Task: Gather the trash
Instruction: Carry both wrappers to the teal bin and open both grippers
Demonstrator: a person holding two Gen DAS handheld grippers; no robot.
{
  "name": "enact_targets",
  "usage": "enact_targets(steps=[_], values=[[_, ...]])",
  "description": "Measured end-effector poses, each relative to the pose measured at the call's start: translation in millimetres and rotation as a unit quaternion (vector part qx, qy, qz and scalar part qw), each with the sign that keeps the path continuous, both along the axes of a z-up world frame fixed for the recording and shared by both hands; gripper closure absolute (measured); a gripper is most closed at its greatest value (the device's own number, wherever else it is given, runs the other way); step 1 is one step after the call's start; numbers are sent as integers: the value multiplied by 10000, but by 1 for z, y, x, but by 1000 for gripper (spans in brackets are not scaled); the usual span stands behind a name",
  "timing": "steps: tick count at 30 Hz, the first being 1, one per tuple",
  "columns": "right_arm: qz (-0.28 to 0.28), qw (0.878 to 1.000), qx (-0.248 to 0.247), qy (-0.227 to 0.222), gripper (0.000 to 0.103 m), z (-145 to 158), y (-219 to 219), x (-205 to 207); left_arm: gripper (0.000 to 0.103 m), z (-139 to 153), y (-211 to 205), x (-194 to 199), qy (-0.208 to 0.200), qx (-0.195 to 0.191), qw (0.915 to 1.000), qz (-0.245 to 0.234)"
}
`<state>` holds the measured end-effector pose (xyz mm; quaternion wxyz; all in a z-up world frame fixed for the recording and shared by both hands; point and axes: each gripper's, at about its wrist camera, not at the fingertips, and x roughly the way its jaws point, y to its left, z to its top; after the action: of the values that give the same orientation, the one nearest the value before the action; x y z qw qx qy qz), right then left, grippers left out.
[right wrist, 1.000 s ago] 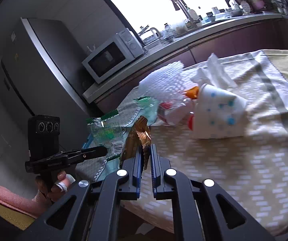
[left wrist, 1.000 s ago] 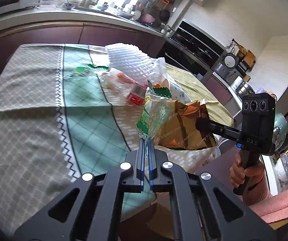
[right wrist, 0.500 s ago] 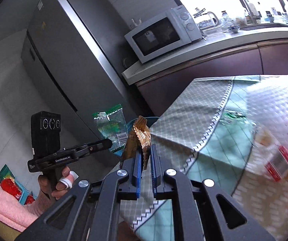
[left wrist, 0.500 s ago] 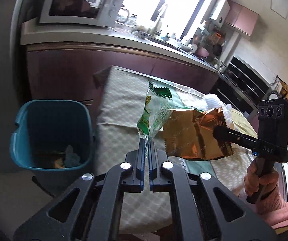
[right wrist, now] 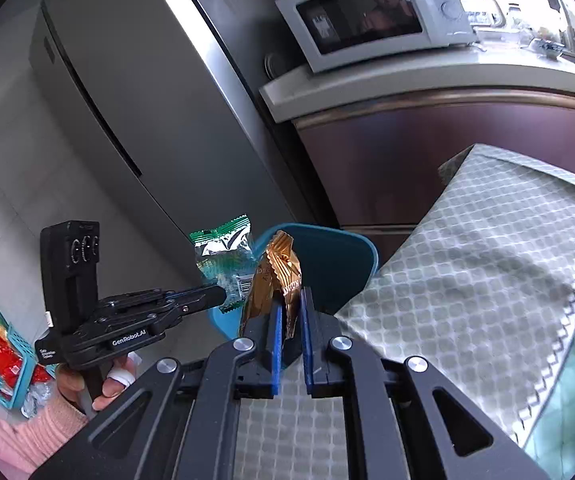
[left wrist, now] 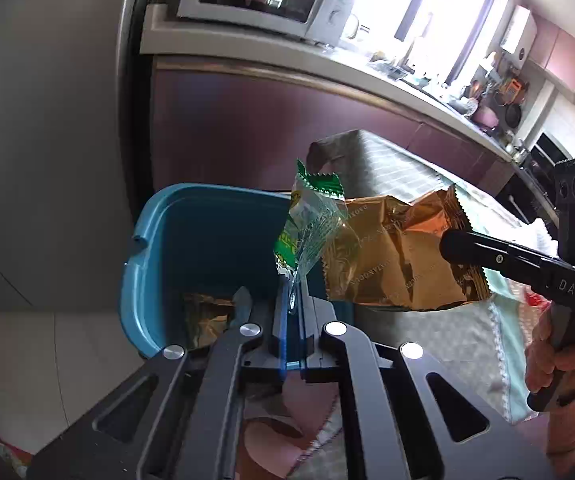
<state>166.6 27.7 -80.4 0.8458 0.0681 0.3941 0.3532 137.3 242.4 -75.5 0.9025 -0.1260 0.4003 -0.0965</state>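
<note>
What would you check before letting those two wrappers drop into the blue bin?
1. Left gripper shut on green wrapper: ok.
2. Right gripper pinching gold wrapper: ok.
3. Blue bin open, with room inside: ok.
4. Green wrapper over the bin mouth: ok.
5. Gold wrapper fully over the bin: cannot tell; much of it seems to hang beside the rim, toward the tablecloth.
6. The two wrappers not snagged together: cannot tell.
</note>
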Motion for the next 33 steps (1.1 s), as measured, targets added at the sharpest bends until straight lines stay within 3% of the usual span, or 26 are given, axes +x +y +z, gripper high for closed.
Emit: enact_targets(steps=[10,14,21,26,33], values=[[-84,9974,-481,529,93,-36,42,33,96,-45,10,39,496,114,9986,161],[-186,9960,-637,598,87,-41,51,36,86,-55,9,48,619,138,9977,223],[-224,9966,-616,498,81,-34,49,27,86,-71,4,48,724,181,9970,195],[-148,9981,-497,331,76,-27,31,13,86,-61,-9,36,518,174,9985,100],[-92,9991,-338,-219,68,-4,-13,-30,79,-22,-46,11,-116,227,9992,-303]])
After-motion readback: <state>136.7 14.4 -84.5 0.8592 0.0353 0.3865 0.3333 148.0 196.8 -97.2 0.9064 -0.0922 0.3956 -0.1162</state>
